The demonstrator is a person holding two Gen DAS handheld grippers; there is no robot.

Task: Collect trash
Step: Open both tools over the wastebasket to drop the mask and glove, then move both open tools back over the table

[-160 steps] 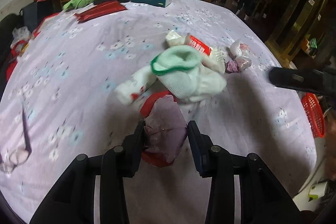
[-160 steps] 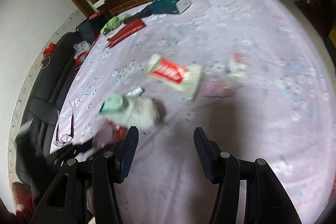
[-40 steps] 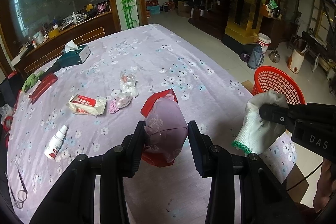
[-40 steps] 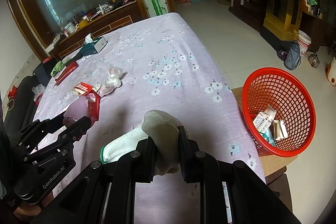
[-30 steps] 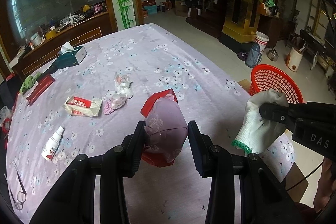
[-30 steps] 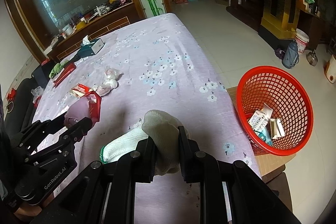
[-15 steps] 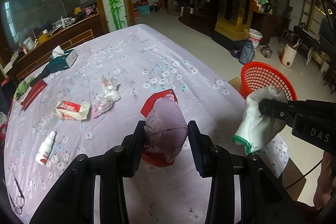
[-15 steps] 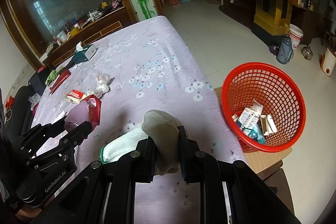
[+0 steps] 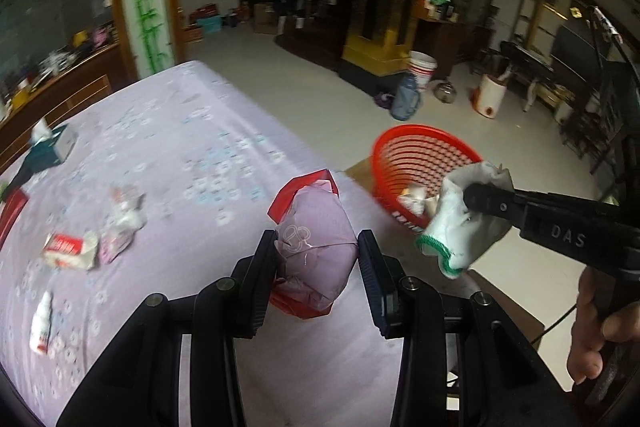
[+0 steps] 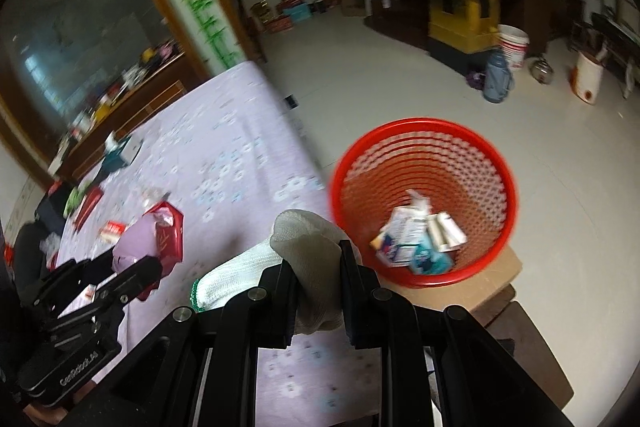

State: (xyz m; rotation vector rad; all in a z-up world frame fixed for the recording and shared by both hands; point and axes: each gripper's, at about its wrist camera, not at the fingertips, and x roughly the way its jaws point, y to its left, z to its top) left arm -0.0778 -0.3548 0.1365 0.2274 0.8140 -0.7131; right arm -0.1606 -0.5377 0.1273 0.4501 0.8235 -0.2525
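Lilac flowered cloth covers the counter, which fills the left half of both views, with pale tiled floor beyond. At the bottom centre of the left wrist view, the left tool is clamped on a mauve crumpled packet with a red bag bunched behind it. At the bottom centre of the right wrist view, the right tool pinches a white knitted glove with a green cuff; in the left wrist view that glove hangs at centre right, in front of the basket's near rim. Just off the counter's edge, right of centre, a red mesh basket stands on a brown board and holds small cartons and wrappers. Farther out on the cloth, at the left of the left wrist view, lie a red-and-white packet, crumpled wrappers, a small white bottle and, at the far end, a teal tissue box.
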